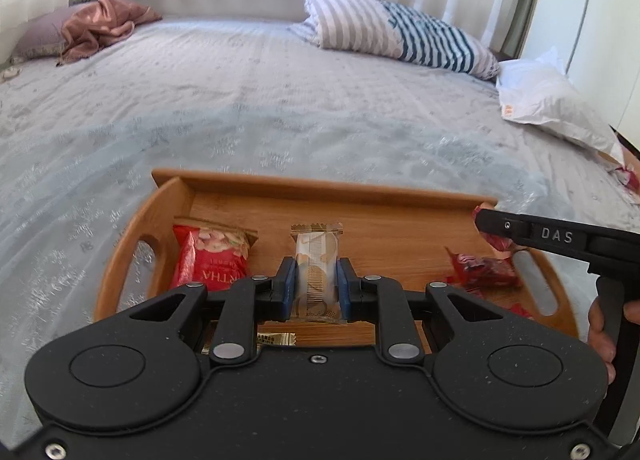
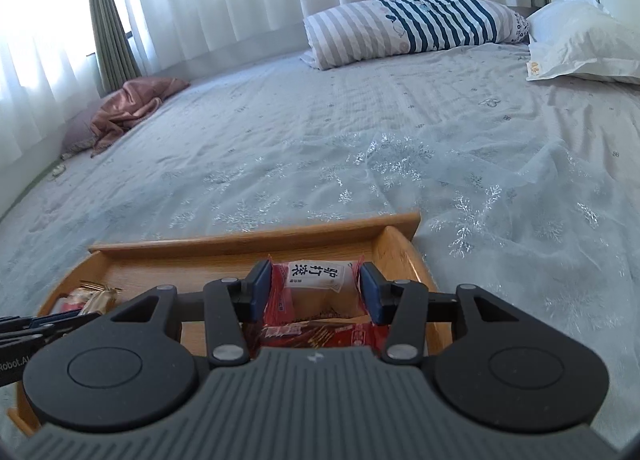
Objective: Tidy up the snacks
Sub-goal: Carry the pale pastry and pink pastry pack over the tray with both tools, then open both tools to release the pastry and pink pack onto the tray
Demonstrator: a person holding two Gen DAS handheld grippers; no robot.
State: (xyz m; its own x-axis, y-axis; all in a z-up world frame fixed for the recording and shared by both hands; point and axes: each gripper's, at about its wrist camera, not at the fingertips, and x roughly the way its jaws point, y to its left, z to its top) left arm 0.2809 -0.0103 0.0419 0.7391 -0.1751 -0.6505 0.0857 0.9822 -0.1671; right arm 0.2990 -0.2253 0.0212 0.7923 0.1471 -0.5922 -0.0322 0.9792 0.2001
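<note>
Two tools held snacks over a wooden tray on the bed.

The left tool [image 1: 316,276] was nearly shut, its blue pads pressing both sides of a pale wafer pack [image 1: 317,260] above the tray [image 1: 320,186]. The right tool [image 2: 316,284] stood wider, its pads against a red packet [image 2: 316,280] with a white label, near the tray's right end. On the tray floor lay a red nut bag [image 1: 212,256] at the left and red candy wrappers [image 1: 484,272] at the right. The tray rested on the bed [image 1: 280,100], with a striped pillow [image 1: 400,32] far behind.
</note>
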